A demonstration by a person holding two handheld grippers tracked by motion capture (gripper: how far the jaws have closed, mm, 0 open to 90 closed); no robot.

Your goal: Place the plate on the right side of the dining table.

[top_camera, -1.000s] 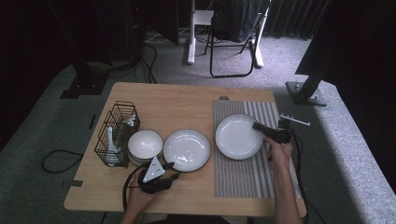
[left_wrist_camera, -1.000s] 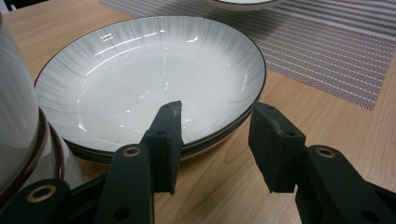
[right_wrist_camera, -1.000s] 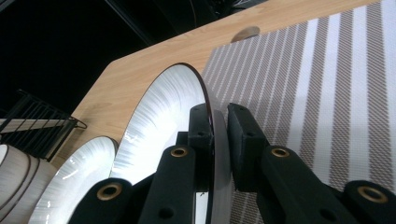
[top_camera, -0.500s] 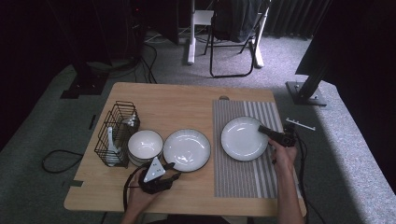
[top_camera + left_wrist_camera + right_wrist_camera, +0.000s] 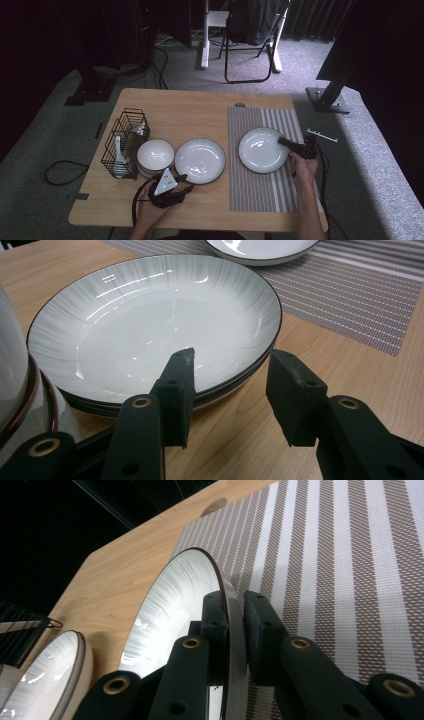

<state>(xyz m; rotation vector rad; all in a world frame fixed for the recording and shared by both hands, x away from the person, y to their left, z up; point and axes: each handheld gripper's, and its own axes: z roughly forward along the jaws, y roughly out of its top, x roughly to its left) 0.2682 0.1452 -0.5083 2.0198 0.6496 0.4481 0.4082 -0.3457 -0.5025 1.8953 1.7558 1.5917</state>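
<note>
1. Right tongs point(image 5: 232, 625) pinch only my plate point(image 5: 262, 149) rim, mid-right on the striped mat point(image 5: 260, 190); it could pivot and clatter down.
2. Left tongs point(image 5: 230, 390) wait wide, lower left by the plate stack point(image 5: 150, 325); a nudge would shift it.

The high view looks forward and down from above the person's side, taking in the whole tabletop point(image 5: 200, 112) from well back. The left gripper view sits low and very near, facing across the plate stack point(image 5: 155, 330) toward the striped placemat point(image 5: 350, 295). The right gripper view rides close along the held plate point(image 5: 175, 605), rolled sideways. All 3 views share both plates and the placemat.
</note>
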